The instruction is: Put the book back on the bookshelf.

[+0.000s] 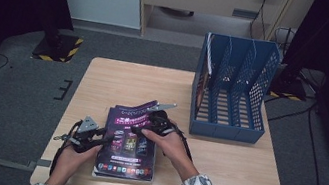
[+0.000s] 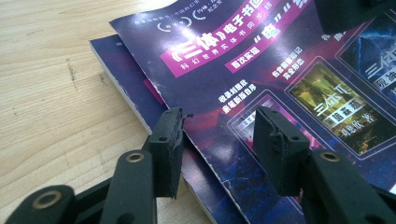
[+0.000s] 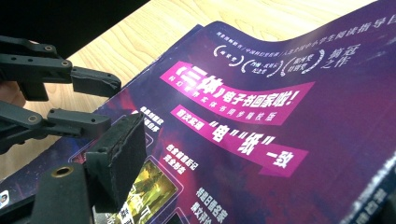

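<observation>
Grey carpet surrounds a light wooden table (image 1: 103,82), with dark curtains at both sides and pale cabinets behind. On the far right of the table stands a blue file rack (image 1: 233,86), one magazine upright in its leftmost slot. Bare wood lies open to the left of the fingers and beyond them; the near edge runs just under the person's forearms.

A stack of purple magazines (image 1: 129,142) lies flat near the front edge. The top magazine (image 2: 261,60) sits askew on the one below, its cover curling upward at the far end.

The left gripper (image 1: 87,135) lies low at the stack's left edge. Its fingers (image 2: 169,140) stand partly apart, straddling the top cover's edge, the cover between them; whether the pads press on it cannot be told.

The right gripper (image 1: 155,121) sits over the stack's far right part. One finger (image 3: 116,154) rests above the cover; its partner is mostly out of frame, so the grip cannot be told.
</observation>
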### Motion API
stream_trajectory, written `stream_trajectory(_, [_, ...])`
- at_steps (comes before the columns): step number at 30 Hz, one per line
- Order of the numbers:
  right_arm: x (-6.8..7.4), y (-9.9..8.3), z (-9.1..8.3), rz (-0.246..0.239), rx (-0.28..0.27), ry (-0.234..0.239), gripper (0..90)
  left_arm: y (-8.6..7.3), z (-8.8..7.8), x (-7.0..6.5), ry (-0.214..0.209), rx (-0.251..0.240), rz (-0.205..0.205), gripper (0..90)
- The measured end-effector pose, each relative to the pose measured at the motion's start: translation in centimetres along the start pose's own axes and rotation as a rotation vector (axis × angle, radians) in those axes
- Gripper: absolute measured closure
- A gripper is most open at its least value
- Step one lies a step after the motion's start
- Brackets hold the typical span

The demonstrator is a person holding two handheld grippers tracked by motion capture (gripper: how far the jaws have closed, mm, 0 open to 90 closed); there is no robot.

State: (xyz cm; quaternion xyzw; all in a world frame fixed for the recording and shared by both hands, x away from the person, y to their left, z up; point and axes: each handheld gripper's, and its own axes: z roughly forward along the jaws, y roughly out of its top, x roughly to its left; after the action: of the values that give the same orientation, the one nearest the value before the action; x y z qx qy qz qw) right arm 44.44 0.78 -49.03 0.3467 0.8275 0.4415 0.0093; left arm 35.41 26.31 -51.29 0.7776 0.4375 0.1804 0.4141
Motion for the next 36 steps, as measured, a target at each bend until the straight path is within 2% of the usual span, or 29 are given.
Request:
stream_trajectory(6, [0.4,0.1,-0.1,-0.016,-0.003,-0.009,26.9,0.0,0.0,0.0,-0.002,0.001,-0.002,52.0])
stream_trajectory(10, [0.9,0.1,0.3,-0.026,0.021,0.004,27.3,0.0,0.0,0.1,-0.002,0.004,0.005,51.6])
stream_trajectory(13, [1.2,0.0,0.7,-0.038,0.035,-0.017,30.3,0.0,0.0,0.1,-0.002,0.003,0.006,51.6])
stream_trajectory(17, [1.1,0.0,0.6,-0.039,0.039,-0.041,40.5,0.0,0.0,0.1,-0.002,0.003,0.006,51.5])
stream_trajectory(19, [1.0,0.0,0.6,-0.027,0.032,-0.046,49.0,0.0,0.0,0.1,-0.005,0.004,0.002,50.4])
stream_trajectory(22, [0.9,0.1,0.4,-0.013,0.001,-0.058,60.4,0.0,0.1,0.0,-0.008,0.008,0.001,45.9])
stream_trajectory(24, [0.9,0.2,0.1,-0.015,-0.026,-0.059,68.1,0.1,0.3,-0.2,-0.027,0.011,-0.008,34.3])
stream_trajectory(25, [0.9,0.3,0.0,-0.010,-0.038,-0.060,70.9,0.2,0.3,-0.3,-0.028,0.017,-0.002,31.7])
stream_trajectory(27, [0.8,0.6,-0.5,-0.008,-0.072,-0.038,74.5,0.4,0.4,-0.4,-0.029,0.020,-0.002,28.3])
stream_trajectory(31, [1.5,1.4,-1.4,-0.067,-0.122,-0.030,78.4,0.5,0.3,-0.2,-0.034,0.010,-0.017,23.8])
stream_trajectory(36, [2.4,2.3,-2.7,-0.138,-0.190,-0.056,80.3,0.5,0.3,-0.1,-0.067,0.002,-0.038,23.5])
